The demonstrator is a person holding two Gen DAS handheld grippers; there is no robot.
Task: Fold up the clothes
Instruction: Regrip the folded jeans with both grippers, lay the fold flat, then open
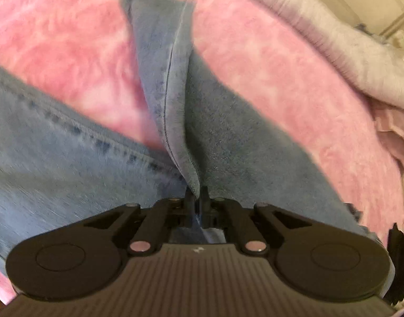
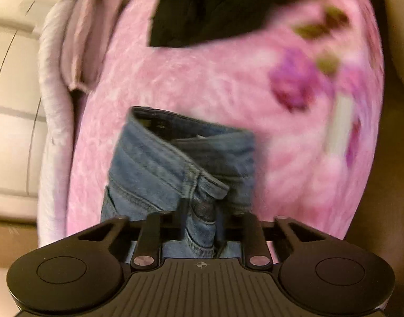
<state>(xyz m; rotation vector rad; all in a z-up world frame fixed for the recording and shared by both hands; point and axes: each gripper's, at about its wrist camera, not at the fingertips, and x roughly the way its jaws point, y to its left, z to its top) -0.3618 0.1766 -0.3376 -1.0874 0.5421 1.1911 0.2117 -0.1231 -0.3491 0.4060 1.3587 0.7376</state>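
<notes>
A pair of blue jeans [image 1: 175, 105] lies on a pink fuzzy blanket [image 1: 268, 79]. In the left wrist view my left gripper [image 1: 197, 194] is shut on a fold of the jeans' leg fabric, which rises as a ridge away from the fingers. In the right wrist view my right gripper [image 2: 199, 208] is shut on the jeans [image 2: 162, 163] at the waistband, near a belt loop, with the waist opening hanging beyond the fingers above the pink blanket [image 2: 202, 79].
A black garment [image 2: 202, 13] lies at the far end of the blanket. A pale lilac blanket edge [image 2: 56, 79] runs along the left, also in the left wrist view [image 1: 347, 45]. Cream tiled floor [image 2: 12, 105] lies beyond. The blanket has a flower print [image 2: 294, 84].
</notes>
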